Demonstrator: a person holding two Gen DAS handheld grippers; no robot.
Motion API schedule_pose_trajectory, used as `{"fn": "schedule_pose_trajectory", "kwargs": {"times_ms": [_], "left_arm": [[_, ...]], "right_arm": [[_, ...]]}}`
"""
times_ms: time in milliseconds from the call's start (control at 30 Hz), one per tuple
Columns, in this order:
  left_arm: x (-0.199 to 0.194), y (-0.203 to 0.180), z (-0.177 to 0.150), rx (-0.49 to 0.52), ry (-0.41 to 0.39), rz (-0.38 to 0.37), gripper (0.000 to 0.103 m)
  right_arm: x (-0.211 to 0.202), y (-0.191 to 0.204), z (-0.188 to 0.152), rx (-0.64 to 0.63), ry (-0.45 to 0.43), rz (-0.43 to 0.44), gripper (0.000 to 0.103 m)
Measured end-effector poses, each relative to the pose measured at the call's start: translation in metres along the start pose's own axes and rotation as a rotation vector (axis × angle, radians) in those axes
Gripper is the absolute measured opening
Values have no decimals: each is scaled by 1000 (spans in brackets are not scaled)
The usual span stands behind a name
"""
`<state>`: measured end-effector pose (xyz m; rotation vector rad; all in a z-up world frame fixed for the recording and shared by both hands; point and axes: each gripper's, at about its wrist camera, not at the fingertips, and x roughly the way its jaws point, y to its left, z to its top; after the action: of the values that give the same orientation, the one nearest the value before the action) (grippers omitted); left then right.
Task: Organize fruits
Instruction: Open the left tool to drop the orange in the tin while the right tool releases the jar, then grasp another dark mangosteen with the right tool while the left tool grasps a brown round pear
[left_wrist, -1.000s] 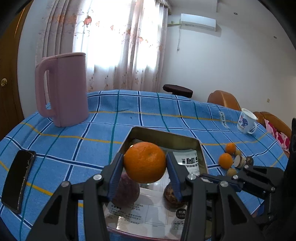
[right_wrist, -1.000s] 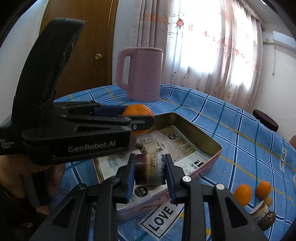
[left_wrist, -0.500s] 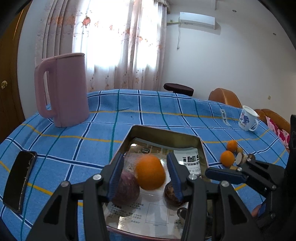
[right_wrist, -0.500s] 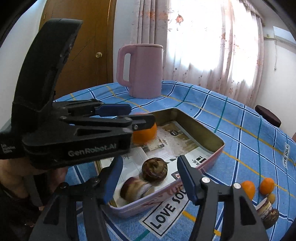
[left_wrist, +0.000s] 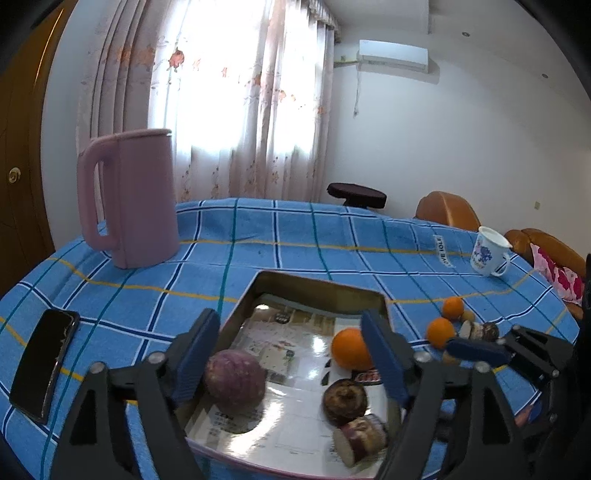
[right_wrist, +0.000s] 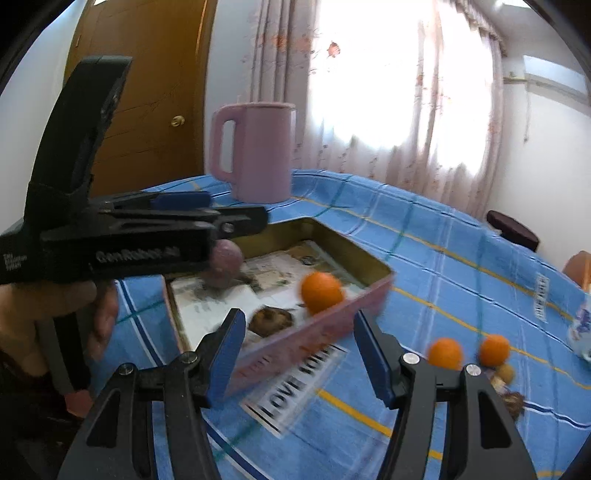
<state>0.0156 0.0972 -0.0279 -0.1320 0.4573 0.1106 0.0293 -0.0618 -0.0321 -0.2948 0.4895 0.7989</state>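
Note:
An open tin tray (left_wrist: 317, 284) lined with printed paper lies on the blue checked cloth. In it are an orange (left_wrist: 349, 349), a round purple fruit (left_wrist: 236, 382), a brown fruit (left_wrist: 345, 397) and a cut purple piece (left_wrist: 360, 439). My left gripper (left_wrist: 291, 350) hovers over the tray's near end, its jaws opening and gripping nothing. My right gripper (right_wrist: 299, 343) stands open and empty just outside the tray's pink wall (right_wrist: 332, 314). Two small oranges (right_wrist: 445, 352) lie on the cloth to its right.
A pink jug (left_wrist: 129, 199) stands at the back left and a black phone (left_wrist: 42, 365) lies at the left edge. A white mug (left_wrist: 487, 254) sits far right. Beside the small oranges are a few brown fruit pieces (left_wrist: 480, 330). A hand (right_wrist: 37, 325) holds the left gripper.
The left gripper let go of the orange, which dropped into the tray and rolled right; its jaws spread wide. The right gripper released the cut purple piece into the tray and pulled back.

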Motion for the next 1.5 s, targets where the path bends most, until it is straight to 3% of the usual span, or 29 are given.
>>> {"fn": "schedule_pose_trajectory", "kwargs": {"times_ms": [333,500,800,933,1067,1200,1267,1400,1433,1500], "left_arm": [[6,-68,-1,113,21,-107,88],[17,-99,-5,160,64,-157,88],[47,-136,-19,222,171,-202,87],[62,-142,-23,224,239,-229,80],[70,-146,-24,222,285,-259,78],[80,-157,-27,247,331,-278,59],[85,-158,-29,248,362,-278,50],[86,-165,-32,281,383,-276,47],[89,-165,-32,282,395,-285,34],[93,-163,-32,271,414,-301,28]], "right_arm": [[-44,-120,-36,260,35,-292,62],[-41,-143,-44,323,73,-282,62],[-16,-136,-49,283,176,-213,58],[-1,-138,-50,282,235,-175,48],[-1,-140,-51,288,240,-168,39],[-5,-143,-52,303,223,-160,24],[-9,-145,-53,316,211,-163,23],[-10,-144,-53,309,210,-170,23],[-11,-144,-53,307,206,-173,23],[-15,-143,-52,303,186,-181,23]]}}
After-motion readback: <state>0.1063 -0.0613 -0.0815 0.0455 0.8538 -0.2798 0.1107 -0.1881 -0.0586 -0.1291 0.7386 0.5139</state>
